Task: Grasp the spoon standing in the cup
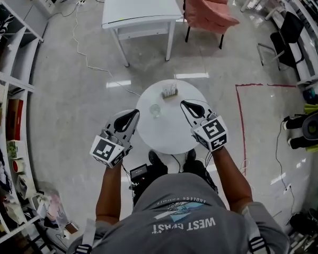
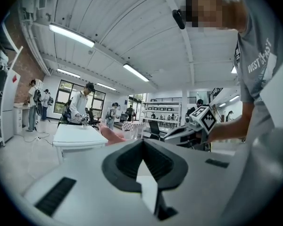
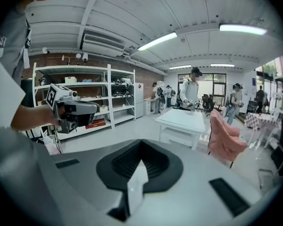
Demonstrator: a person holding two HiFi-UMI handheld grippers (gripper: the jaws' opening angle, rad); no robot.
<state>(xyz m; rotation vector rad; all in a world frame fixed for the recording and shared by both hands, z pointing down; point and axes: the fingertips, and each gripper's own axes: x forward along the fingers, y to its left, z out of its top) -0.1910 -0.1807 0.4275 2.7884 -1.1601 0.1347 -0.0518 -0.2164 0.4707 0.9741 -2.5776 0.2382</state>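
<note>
A small round white table (image 1: 169, 134) stands in front of me in the head view. On it are a clear glass cup (image 1: 155, 110) and, farther back, a small holder (image 1: 169, 91) with thin upright items. I cannot make out a spoon at this size. My left gripper (image 1: 134, 112) hovers at the table's left edge, its tip just left of the cup, shut and empty. My right gripper (image 1: 183, 104) hovers over the right edge, also shut and empty. Both gripper views look level across the room and miss the table. Each shows jaws meeting at a point: left gripper (image 2: 142, 142), right gripper (image 3: 141, 144).
A white rectangular table (image 1: 140, 7) and a pink armchair (image 1: 206, 7) stand beyond the round table. Shelving (image 1: 10, 89) lines the left wall. A red tape line (image 1: 241, 120) and cables (image 1: 87, 57) run over the floor. Several people stand far off.
</note>
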